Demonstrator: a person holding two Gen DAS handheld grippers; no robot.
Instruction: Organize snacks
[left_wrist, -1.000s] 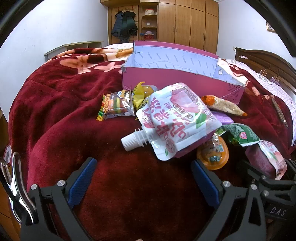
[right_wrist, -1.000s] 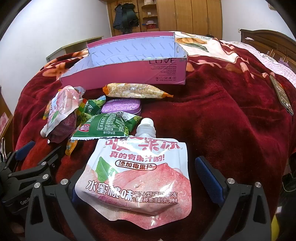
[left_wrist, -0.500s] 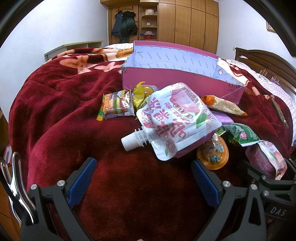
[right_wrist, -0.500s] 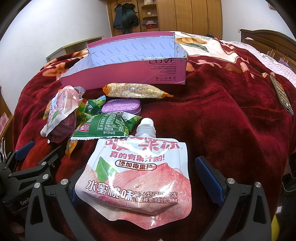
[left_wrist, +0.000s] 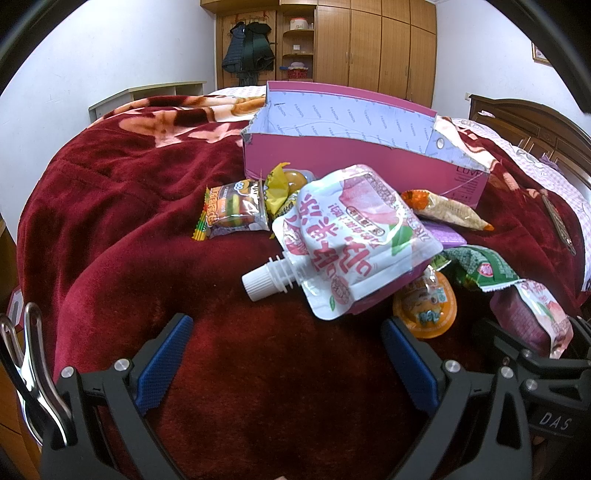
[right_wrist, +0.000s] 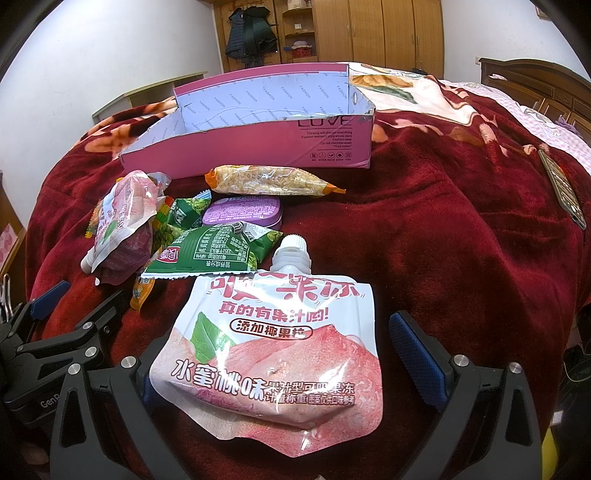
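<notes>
While nothing was yet in the box, the scene read as follows.

Step in hand: the start of sorting; both tools hung low over the red blanket (left_wrist: 110, 229) of the bed, and no snack was gripped.
Left tool (left_wrist: 288, 354): its jaws stood wide apart, empty, short of the peach pouch on the heap (left_wrist: 354, 240).
Right tool (right_wrist: 273, 362): its jaws stood apart too; a second peach pouch (right_wrist: 277, 354) lay flat between them, but the fingers (right_wrist: 415, 350) did not press it.
Snacks: in a heap just before the pink box (right_wrist: 258, 147), which looked empty.
Next move, as I judge: close the right tool on the flat pouch, lift it, and carry it over the low front wall of the box.
Only left view showed: the burger-gummy packet (left_wrist: 234, 214) and the orange jelly cup (left_wrist: 424, 310).
Only right view showed: the purple tin (right_wrist: 243, 214) as a whole and the "LOVE" print on the box.
</notes>
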